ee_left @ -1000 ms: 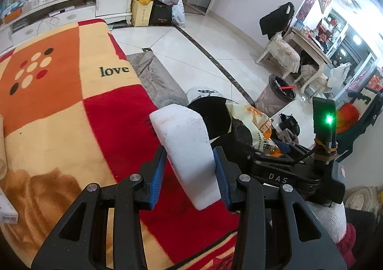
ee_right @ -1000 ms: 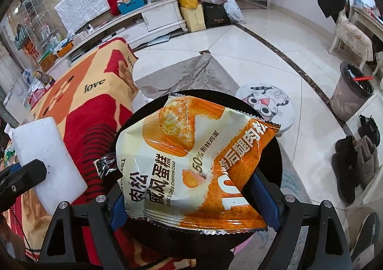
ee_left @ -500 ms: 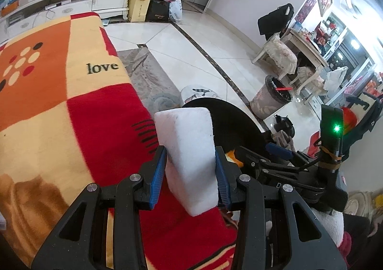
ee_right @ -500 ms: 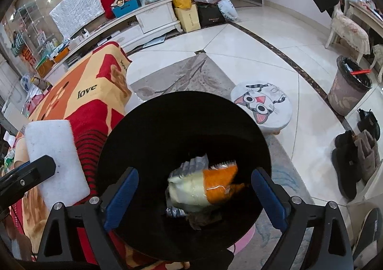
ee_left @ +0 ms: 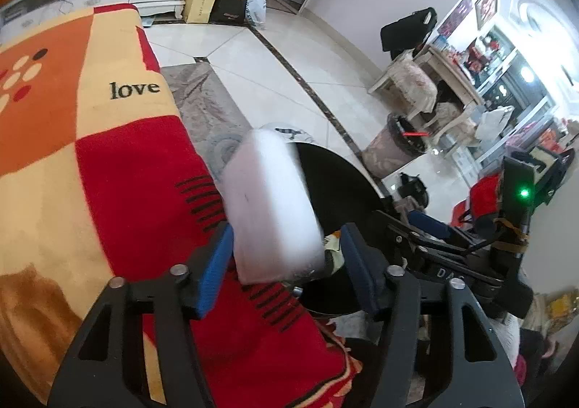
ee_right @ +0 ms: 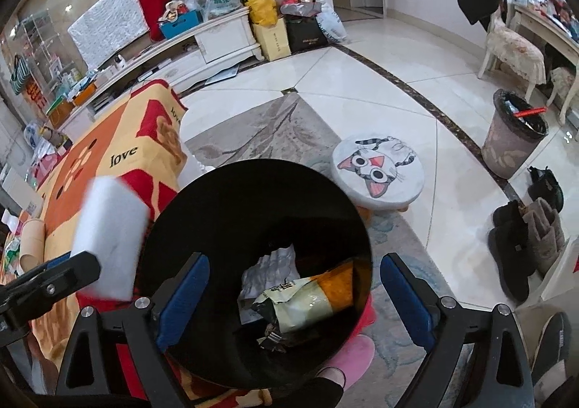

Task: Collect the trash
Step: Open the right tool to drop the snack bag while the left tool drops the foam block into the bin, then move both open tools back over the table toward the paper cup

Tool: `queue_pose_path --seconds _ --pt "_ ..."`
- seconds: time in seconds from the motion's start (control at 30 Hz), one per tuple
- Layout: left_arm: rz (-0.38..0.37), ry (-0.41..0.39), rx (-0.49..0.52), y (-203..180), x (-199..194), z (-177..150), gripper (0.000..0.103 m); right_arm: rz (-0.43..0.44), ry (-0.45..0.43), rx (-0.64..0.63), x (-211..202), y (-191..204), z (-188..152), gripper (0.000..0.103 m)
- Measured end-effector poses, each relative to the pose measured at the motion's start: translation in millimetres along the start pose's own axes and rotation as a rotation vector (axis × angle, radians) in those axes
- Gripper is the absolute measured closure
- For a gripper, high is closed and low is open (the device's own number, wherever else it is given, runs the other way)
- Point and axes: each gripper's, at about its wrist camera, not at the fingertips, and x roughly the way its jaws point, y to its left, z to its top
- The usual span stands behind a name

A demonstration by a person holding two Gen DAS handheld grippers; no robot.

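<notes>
A white foam block (ee_left: 269, 205) sits between the jaws of my left gripper (ee_left: 286, 232), which are opening. The right pad stands clear of the block, and the block is blurred and leans toward the black bin (ee_left: 340, 180). In the right wrist view the same block (ee_right: 108, 238) hangs just left of the bin's rim (ee_right: 253, 169). My right gripper (ee_right: 295, 259) is open over the bin's mouth with nothing between its fingers. An orange and cream snack bag (ee_right: 307, 303) lies inside the bin on crumpled white paper.
A red, orange and cream blanket (ee_left: 90, 154) with "love" on it covers the surface to the left. On the tiled floor stand a cat-face stool (ee_right: 378, 172), a grey waste bin (ee_right: 514, 136) and boots (ee_right: 524, 245). A pink slipper (ee_right: 351, 353) shows below the black bin.
The snack bag left my right gripper and dropped into the black bin. My left gripper's jaws have spread off the foam block, which now looks blurred and tipped toward the bin.
</notes>
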Motion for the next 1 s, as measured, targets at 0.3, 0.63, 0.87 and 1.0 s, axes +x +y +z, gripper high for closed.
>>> queue_pose_path --seconds 0.3,0.63,0.87,1.0 --pt "0.015 -0.031 0.008 -0.3 -18.5 -2.4 0.041 -0.012 -0.023 -0.020 -9.3 5.4 -0.4 0.009" --pt "0.079 -0.057 -0.006 17.8 -50.2 -21.8 0.041 -0.057 -0.056 -0.137 -19.0 42.2 -8.6 0.009" --pt "0.121 -0.074 -0.015 33.0 -75.6 -38.2 0.041 -0.048 -0.058 -0.192 -23.0 67.2 -13.9 0.009" --pt "0.138 -0.086 -0.025 42.6 -87.7 -45.5 0.041 -0.042 -0.053 -0.224 -22.9 81.0 -16.5 0.009"
